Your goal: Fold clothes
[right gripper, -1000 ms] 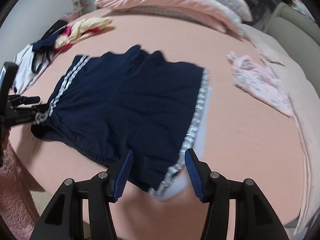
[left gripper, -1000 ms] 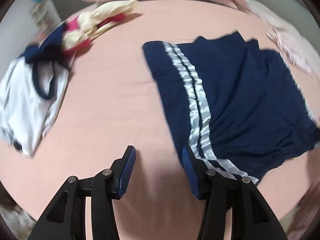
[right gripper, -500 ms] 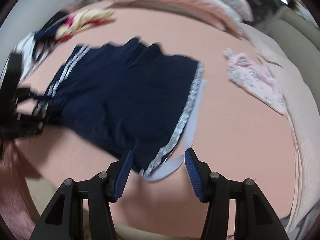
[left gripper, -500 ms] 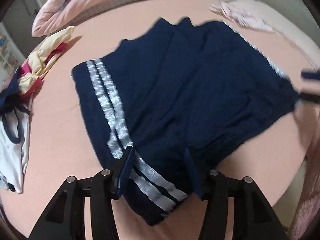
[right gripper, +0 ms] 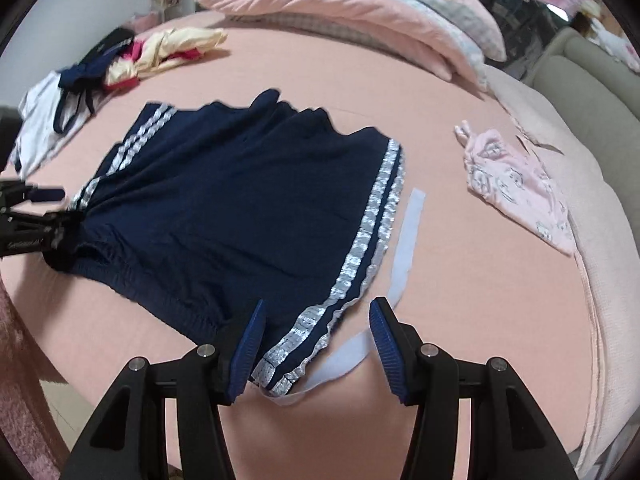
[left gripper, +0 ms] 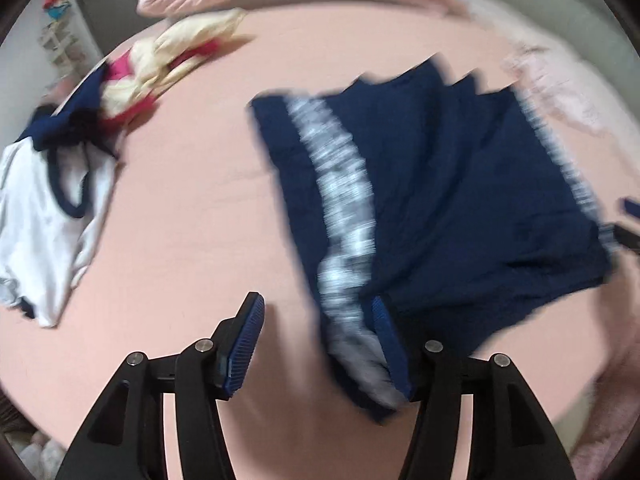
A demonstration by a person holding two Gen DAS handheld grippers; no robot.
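Note:
Navy shorts (right gripper: 240, 208) with silver side stripes lie spread flat on the pink sheet, blurred in the left wrist view (left gripper: 460, 200). My left gripper (left gripper: 316, 344) is open at the waist's left corner, and the striped edge (left gripper: 344, 264) rests against its right finger (left gripper: 390, 354). That gripper (right gripper: 36, 216) also shows at the left edge of the right wrist view. My right gripper (right gripper: 316, 346) is open, with the shorts' other striped waist corner (right gripper: 292, 356) lying between its fingers. A pale fabric strip (right gripper: 404, 248) trails beside that corner.
A white top with navy trim (left gripper: 44, 216) and a yellow-and-pink garment (left gripper: 172, 60) lie at the left. A pink patterned garment (right gripper: 516, 188) lies at the right. Folded pink blankets (right gripper: 360, 12) sit at the back. The bed edge (right gripper: 60, 360) is near me.
The left gripper has swung left, so the shorts' striped corner now sits by its right finger instead of between both. The right gripper has closed in on the other corner. Both stay open.

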